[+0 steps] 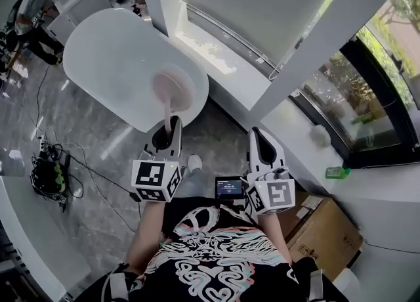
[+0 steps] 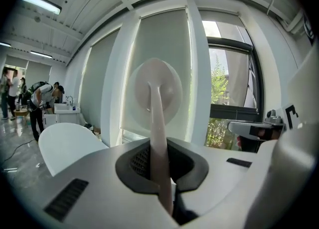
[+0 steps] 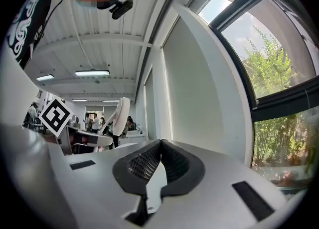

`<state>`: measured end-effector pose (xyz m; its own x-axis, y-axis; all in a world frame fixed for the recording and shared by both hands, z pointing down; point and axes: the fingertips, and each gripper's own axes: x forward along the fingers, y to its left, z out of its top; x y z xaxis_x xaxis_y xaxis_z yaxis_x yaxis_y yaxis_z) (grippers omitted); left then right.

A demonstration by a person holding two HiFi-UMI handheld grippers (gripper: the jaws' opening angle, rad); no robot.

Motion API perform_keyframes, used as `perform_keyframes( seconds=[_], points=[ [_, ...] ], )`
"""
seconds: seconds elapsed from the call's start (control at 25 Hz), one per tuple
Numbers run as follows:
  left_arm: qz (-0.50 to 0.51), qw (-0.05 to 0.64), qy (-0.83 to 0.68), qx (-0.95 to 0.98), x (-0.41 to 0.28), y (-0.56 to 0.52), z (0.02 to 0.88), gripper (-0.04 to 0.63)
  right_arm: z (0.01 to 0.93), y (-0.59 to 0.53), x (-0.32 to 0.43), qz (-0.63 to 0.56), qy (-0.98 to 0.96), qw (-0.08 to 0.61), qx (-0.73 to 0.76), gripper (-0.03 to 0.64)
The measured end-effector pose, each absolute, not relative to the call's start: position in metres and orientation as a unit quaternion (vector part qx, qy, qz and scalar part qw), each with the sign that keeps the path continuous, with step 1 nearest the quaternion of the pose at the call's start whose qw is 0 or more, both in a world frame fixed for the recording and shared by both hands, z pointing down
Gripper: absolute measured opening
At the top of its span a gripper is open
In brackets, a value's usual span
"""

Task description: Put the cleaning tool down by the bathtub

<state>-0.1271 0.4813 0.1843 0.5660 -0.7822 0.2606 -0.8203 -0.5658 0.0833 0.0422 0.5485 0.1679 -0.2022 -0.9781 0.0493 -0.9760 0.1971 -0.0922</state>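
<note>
Scrubber, pale pink w/ a round head on a long thin handle, is up in the air. The left gripper has its jaws nearly together and pinched on the handle low down. The head sticks out at the gripper's 12 o'clock. From above it hangs over the near end of the white bathtub, which lies at abt 11 o'clock from the person.

I'd say the low grip keeps the head forward and off the floor while a spot beside the tub gets picked. The tool isn't down yet.

The right gripper is at the person's 1 o'clock, jaws together w/ nothing in them. It looks parked there to stay out of the way, since this job needs one hand only.

A cardboard box sits at 4 o'clock and a small lit screen is at the person's front, between the two grippers.

Hard to make out:
- The handle's bottom end is buried in the left jaws.
- I can't tell if the head touches the tub rim or hangs clear above it.
- I can't tell if the head's face is sponge or bristle.
- The floor strip at the tub's near end is partly covered by the tool and gripper.
- People far off at 10 o'clock are too small to read.
</note>
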Motion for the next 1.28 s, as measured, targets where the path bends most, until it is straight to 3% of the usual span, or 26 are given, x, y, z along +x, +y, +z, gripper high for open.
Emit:
perform_keyframes(
  seconds=[0.4,0.64,1.28],
  points=[
    [0.09,0.087,-0.446,0.886,-0.129,0.353,0.173,0.018,0.166,0.423,0.039,-0.05,0.758,-0.014,-0.65,0.026],
    [0.08,0.083,-0.424,0.898,-0.129,0.297,0.173,0.018,0.157,0.376,0.034,-0.055,0.773,0.035,-0.631,0.026],
    [0.063,0.116,-0.429,0.894,-0.13,0.196,0.188,0.018,0.177,0.276,0.042,-0.044,0.761,-0.025,-0.647,0.026]
  ],
)
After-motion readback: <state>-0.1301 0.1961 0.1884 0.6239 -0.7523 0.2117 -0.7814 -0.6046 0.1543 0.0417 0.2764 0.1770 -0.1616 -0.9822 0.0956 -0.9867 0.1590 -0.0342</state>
